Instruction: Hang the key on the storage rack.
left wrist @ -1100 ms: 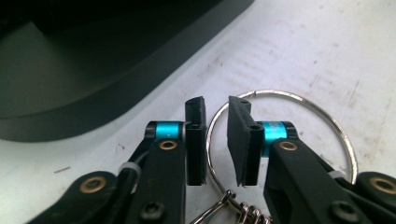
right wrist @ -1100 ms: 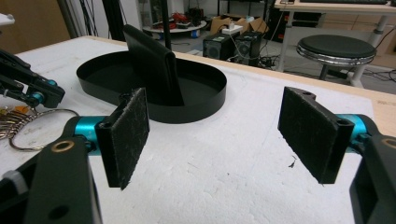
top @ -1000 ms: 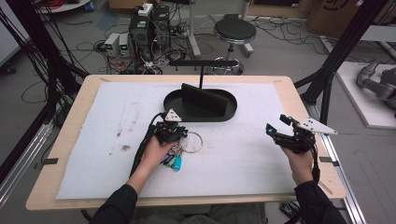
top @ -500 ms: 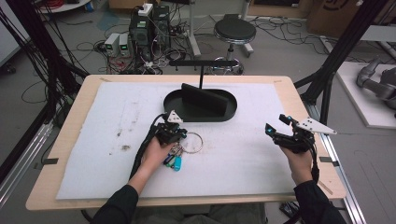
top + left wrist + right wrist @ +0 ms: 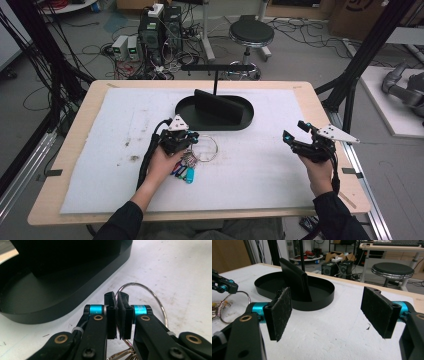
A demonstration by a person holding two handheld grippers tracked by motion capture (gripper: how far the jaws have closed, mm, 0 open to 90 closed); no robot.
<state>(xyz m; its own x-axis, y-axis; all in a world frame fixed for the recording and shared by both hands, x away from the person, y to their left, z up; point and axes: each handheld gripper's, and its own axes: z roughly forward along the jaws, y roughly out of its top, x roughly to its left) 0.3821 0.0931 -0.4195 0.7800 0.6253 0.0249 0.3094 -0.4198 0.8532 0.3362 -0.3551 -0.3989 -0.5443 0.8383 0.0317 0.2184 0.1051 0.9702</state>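
Left gripper [image 5: 117, 312] clenched on the key ring [image 5: 150, 293], just in front of the black oval tray [image 5: 186, 116]; right gripper [image 5: 332, 311] released, well right of that tray.

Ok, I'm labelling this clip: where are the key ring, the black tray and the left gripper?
key ring [image 5: 209, 148]: high view, on the wire loop's right side.
black tray [image 5: 186, 108]: high view, on its left rim.
left gripper [image 5: 117, 315]: left gripper view, between the pads closed on the key ring.
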